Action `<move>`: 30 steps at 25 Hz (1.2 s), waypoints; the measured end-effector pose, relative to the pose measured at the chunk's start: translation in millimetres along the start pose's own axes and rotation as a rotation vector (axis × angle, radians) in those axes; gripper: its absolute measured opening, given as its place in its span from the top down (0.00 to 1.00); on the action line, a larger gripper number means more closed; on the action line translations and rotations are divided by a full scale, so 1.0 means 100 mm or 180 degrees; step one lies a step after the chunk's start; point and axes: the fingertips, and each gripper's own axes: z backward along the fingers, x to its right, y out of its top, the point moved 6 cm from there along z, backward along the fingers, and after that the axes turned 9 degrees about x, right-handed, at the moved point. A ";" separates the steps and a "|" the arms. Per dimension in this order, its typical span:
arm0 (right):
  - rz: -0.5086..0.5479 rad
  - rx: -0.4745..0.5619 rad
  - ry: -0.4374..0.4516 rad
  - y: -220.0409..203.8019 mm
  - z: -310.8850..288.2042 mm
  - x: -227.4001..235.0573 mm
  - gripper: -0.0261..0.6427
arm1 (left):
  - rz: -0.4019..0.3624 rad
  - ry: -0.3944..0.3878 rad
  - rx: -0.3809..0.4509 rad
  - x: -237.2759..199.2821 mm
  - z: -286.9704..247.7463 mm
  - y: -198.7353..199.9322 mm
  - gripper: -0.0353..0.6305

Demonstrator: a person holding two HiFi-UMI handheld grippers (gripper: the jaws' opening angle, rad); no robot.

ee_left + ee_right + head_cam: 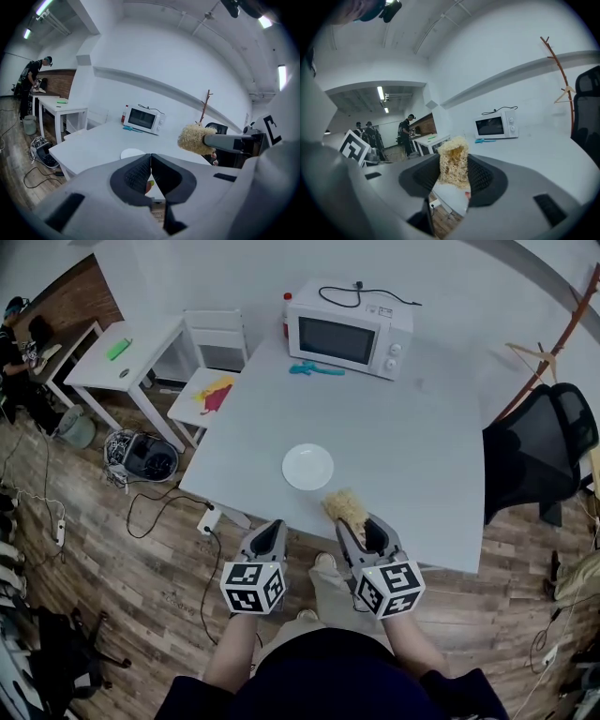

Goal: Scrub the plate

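A round white plate lies on the grey table, near its front edge. My right gripper is shut on a tan fibrous scrubber, which hangs over the table's front edge, just right of and nearer than the plate. The scrubber is squeezed between the right jaws. My left gripper is shut with nothing in it, short of the table edge, nearer than the plate. In the left gripper view the plate shows just beyond the closed jaws, with the scrubber at the right.
A white microwave and a turquoise tool stand at the table's far side. A black office chair is to the right. A smaller white table, a white chair and floor cables are to the left. People stand far off.
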 end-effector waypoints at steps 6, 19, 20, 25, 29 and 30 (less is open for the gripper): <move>0.0042 -0.0078 0.0122 0.06 -0.58 0.34 0.71 | -0.0004 0.0043 -0.0086 -0.23 -0.56 0.03 0.92; 0.0149 -0.0431 0.0445 -0.12 -1.58 0.83 0.70 | 0.0425 0.0088 -0.0544 -0.74 -1.44 -0.29 0.69; 0.0148 -0.0453 0.0486 -0.15 -1.65 0.84 0.71 | 0.0500 0.0068 -0.0604 -0.77 -1.48 -0.35 0.66; 0.0127 -0.0521 0.0627 -0.31 -1.93 0.95 0.70 | 0.0828 -0.0063 -0.0910 -0.90 -1.63 -0.61 0.54; 0.0056 -0.0570 0.0696 -0.45 -2.16 1.08 0.70 | 0.1031 -0.0157 -0.1062 -0.97 -1.78 -0.73 0.50; 0.0030 -0.0588 0.0700 -0.49 -2.20 1.11 0.70 | 0.1071 -0.0154 -0.1089 -0.98 -1.80 -0.75 0.50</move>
